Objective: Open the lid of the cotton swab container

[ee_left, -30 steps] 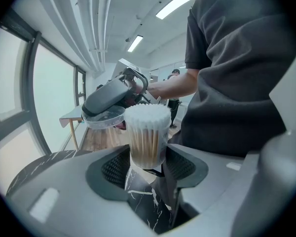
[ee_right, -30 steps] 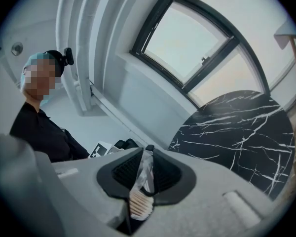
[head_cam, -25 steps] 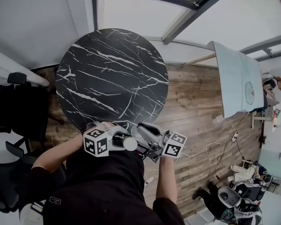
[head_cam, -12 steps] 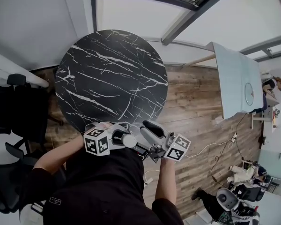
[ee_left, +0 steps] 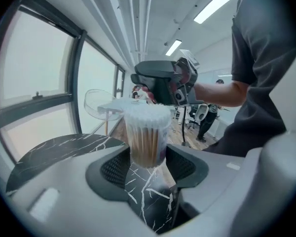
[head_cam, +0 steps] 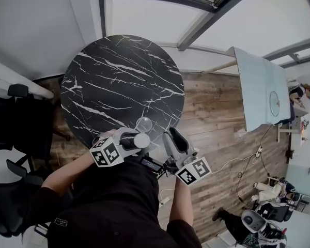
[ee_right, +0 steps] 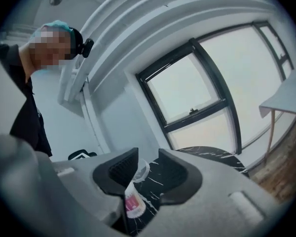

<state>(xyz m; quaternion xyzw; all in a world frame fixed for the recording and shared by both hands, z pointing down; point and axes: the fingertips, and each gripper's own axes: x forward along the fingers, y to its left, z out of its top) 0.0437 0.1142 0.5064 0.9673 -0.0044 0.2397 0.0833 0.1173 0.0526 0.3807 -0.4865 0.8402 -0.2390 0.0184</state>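
Jaws of left gripper point(ee_left: 148, 158) clamp cotton swab container point(ee_left: 147, 132); label point(ee_right: 132, 202) unreadable.

Soft, even daylight from big windows point(ee_right: 187, 90) fills all three views, with faint shadows. Ceiling strip lights point(ee_left: 214, 4) glare at one o'clock in the left gripper view. Fisheye bending curves straight lines; both gripper views darken at the corners. The swab tub point(ee_left: 147, 132) is sharp, the near foreground blurred.
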